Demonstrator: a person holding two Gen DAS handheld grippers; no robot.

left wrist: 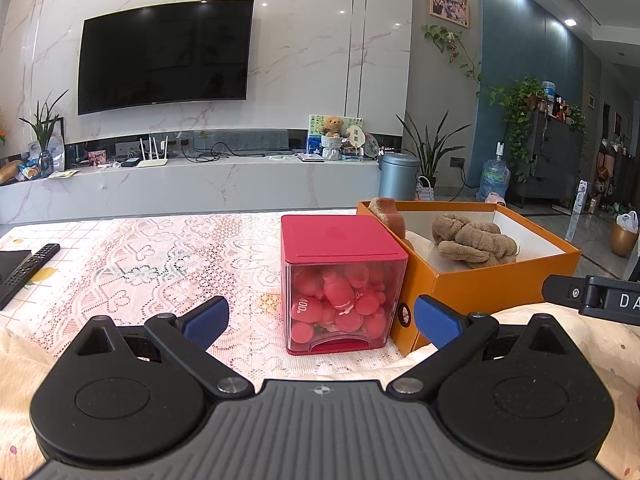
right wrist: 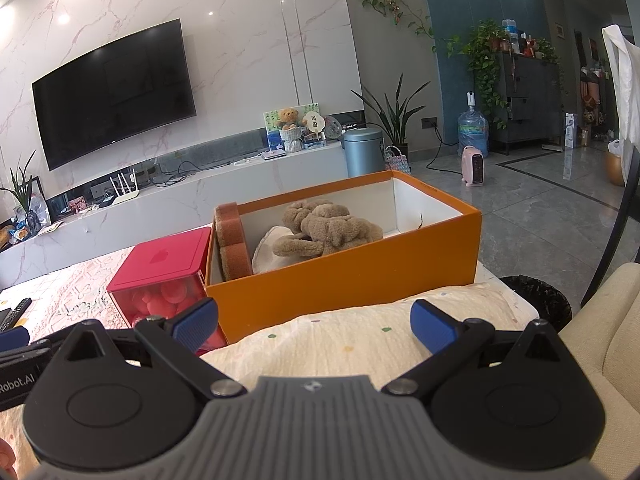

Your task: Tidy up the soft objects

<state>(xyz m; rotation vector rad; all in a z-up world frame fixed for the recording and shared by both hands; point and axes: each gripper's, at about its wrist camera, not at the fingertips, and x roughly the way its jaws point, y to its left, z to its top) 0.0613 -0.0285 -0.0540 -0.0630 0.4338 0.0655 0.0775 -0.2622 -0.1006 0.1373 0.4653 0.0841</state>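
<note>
The box [right wrist: 360,276] is orange outside and white inside, holding a tan-brown plush toy [right wrist: 326,230] and a rust-brown sponge [right wrist: 232,236]. The container [left wrist: 340,280] beside it has a red lid and clear walls over pinkish-red pieces, and the tabletop [left wrist: 160,260] wears pale pink lace. The cushion [right wrist: 352,344] is cream with small coloured dots, and both black tools carry blue pads [left wrist: 208,320]

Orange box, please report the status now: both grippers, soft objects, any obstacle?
Left gripper open, empty. Right gripper open, over cream pillow. Brown plush and sponge inside orange box. Red container touches its left side.
</note>
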